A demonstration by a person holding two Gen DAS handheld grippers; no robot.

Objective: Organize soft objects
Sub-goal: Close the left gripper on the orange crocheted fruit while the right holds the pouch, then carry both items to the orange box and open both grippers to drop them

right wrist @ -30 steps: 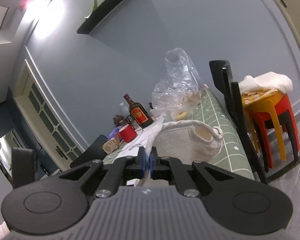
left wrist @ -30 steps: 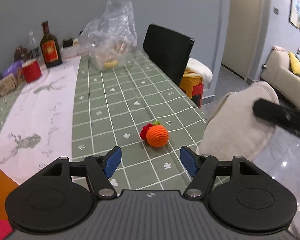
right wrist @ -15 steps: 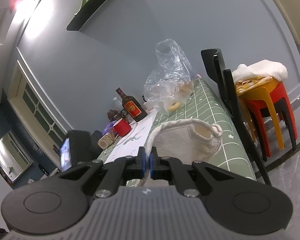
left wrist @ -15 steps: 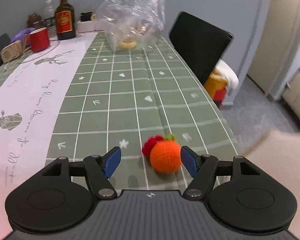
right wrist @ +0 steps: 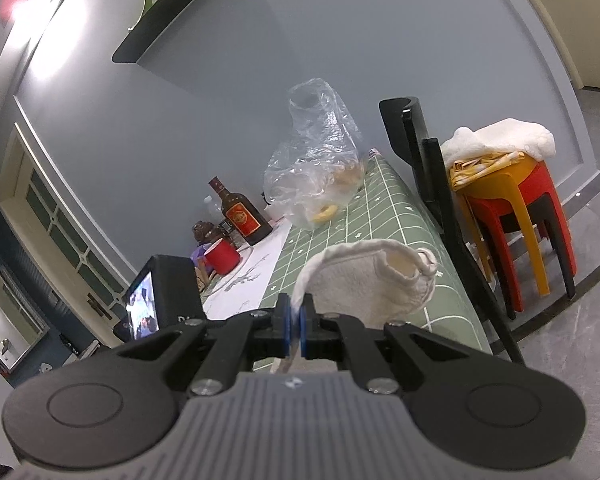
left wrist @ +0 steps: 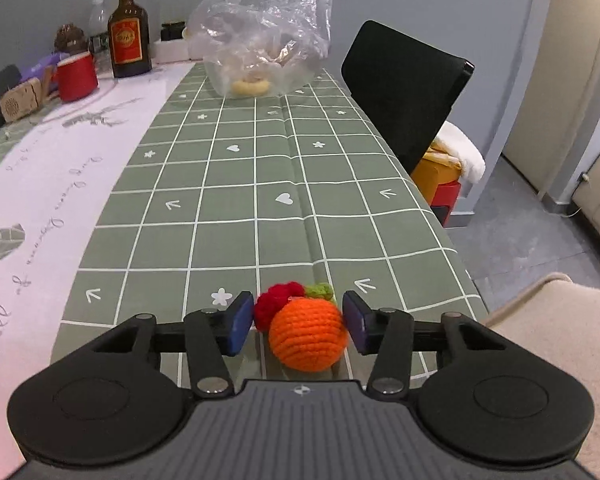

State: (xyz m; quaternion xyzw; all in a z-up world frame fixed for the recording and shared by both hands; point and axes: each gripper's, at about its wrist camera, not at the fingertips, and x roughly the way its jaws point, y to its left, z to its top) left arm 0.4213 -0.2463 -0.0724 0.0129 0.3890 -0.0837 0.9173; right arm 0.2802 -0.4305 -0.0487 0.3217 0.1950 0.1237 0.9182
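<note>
An orange crocheted ball (left wrist: 307, 338) with a red part (left wrist: 274, 304) and a green leaf lies on the green checked tablecloth (left wrist: 260, 184) near its front edge. My left gripper (left wrist: 299, 324) is open with its blue pads on either side of the ball, close to it. My right gripper (right wrist: 295, 326) is shut on the rim of a cream cloth bag (right wrist: 374, 280) and holds it open beside the table's right edge. The bag also shows at the lower right of the left wrist view (left wrist: 560, 344).
At the far end stand a clear plastic bag with rings (left wrist: 260, 40), a brown bottle (left wrist: 127, 32) and a red cup (left wrist: 77, 78). A white runner (left wrist: 40, 184) covers the left side. A black chair (left wrist: 408, 88) and stacked stools (right wrist: 508, 200) stand at the right.
My left gripper has moved forward and lower, so the ball now sits between its pads, and the pads have closed in somewhat. My right gripper keeps hold of the bag and has shifted slightly.
</note>
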